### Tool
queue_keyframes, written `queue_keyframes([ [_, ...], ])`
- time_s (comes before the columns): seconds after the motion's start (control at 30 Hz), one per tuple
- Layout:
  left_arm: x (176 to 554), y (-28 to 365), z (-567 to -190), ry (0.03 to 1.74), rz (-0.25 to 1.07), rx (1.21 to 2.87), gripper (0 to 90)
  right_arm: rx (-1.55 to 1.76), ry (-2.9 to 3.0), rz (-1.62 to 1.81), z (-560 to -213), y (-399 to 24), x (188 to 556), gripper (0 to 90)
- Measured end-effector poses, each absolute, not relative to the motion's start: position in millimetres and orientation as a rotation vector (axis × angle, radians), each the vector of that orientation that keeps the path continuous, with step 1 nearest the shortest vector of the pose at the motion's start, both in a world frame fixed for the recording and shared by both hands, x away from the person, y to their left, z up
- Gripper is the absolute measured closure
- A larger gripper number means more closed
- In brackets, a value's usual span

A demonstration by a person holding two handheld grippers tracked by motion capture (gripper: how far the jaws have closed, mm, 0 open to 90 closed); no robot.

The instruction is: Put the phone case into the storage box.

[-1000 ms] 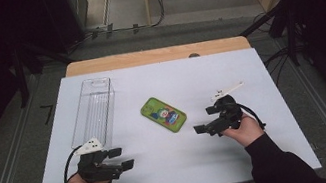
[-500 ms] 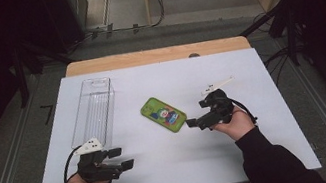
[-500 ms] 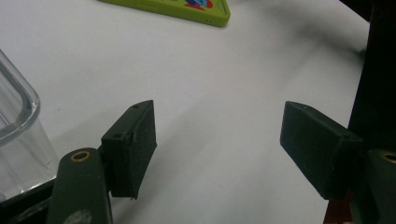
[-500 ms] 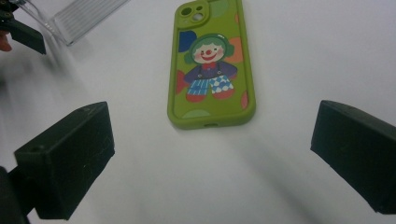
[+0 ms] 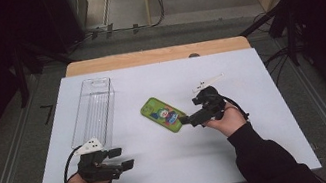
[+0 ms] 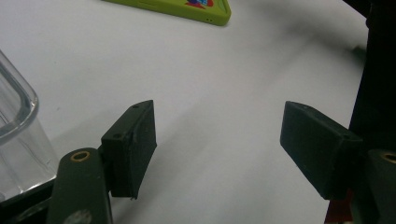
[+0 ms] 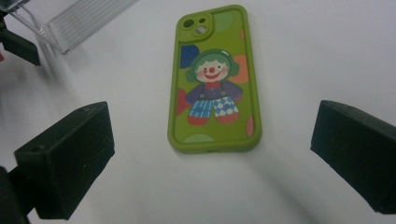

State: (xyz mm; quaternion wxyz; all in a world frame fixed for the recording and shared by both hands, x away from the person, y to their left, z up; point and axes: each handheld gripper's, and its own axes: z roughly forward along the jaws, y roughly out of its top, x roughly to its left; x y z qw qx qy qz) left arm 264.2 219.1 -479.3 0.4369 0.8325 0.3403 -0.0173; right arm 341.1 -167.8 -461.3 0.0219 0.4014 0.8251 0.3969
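right gripper (image 5: 185, 118) jaws wide, empty, lined up on green clown-print phone case (image 5: 163, 114) flat mid-table, for pickup | left gripper (image 5: 121, 159) half-open, empty, parked beside clear plastic bin (image 5: 92, 111)

I saw a clear plastic box (image 5: 93, 110) lying lengthwise, open side up, at the left of the white table sheet (image 5: 165, 172). Behind the sheet, the table's wooden edge (image 5: 154, 56) showed, with cables on the floor (image 5: 139, 24) beyond.

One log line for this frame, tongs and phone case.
right tongs: open, facing phone case | left tongs: open, empty | case: flat on table
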Motion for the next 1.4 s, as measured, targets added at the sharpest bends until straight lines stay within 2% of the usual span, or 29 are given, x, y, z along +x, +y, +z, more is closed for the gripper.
queue_keyframes([
  [0.67,264.2,220.3,-479.3,0.845,-0.047,2.062,27.8,1.172,2.601,1.175,-462.9,-130.9,367.7,0.0],
  [1.4,264.0,219.8,-479.4,0.845,-0.048,2.062,27.7,1.151,2.608,1.152,-469.7,-108.3,386.1,0.0],
])
